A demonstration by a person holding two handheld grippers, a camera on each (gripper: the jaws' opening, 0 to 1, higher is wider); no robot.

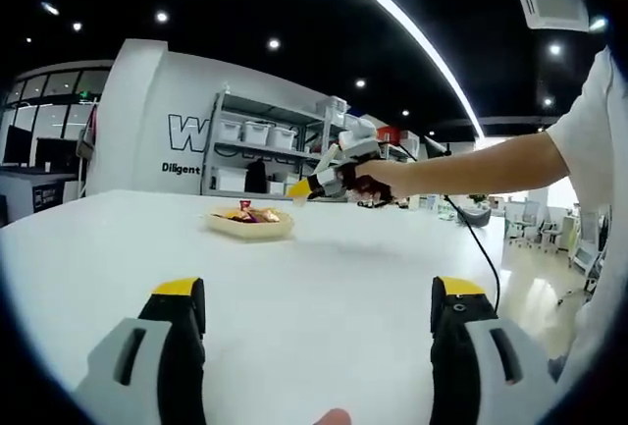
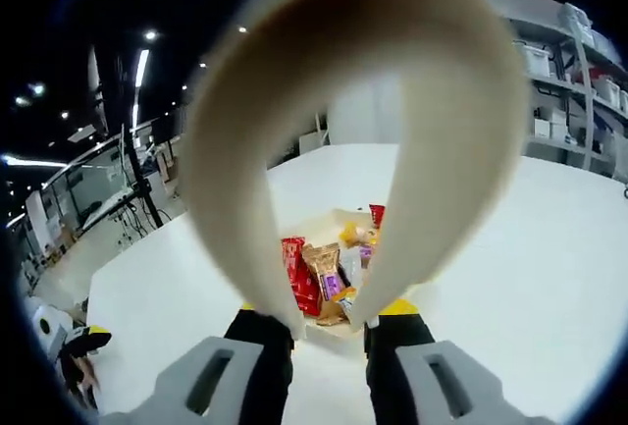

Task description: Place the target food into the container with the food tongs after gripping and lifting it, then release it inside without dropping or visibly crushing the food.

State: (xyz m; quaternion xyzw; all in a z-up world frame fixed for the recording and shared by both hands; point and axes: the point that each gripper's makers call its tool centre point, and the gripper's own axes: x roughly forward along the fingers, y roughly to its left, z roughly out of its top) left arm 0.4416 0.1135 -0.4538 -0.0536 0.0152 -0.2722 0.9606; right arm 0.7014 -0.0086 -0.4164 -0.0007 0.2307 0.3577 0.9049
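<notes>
Right claw [image 2: 329, 332] pinches the cream tongs [image 2: 339, 101] above the tray [image 2: 329, 221]; left claw [image 1: 319, 322] spread. The wrapped snacks [image 2: 312, 273] look light, crinkly, slippery: grip mid-packet.

I see a broad white matte table [image 1: 343, 288] with a smooth, rounded edge, which carries the work area. Directly on it, towards its far side in the left gripper view, rests a shallow pale-yellow tray [image 1: 249, 225] holding small wrapped snack packets [image 2: 316, 278] in red, brown, purple and orange. In the right gripper view, I see the same tray [image 2: 334, 221] on the tabletop [image 2: 530, 278], partly hidden.
</notes>
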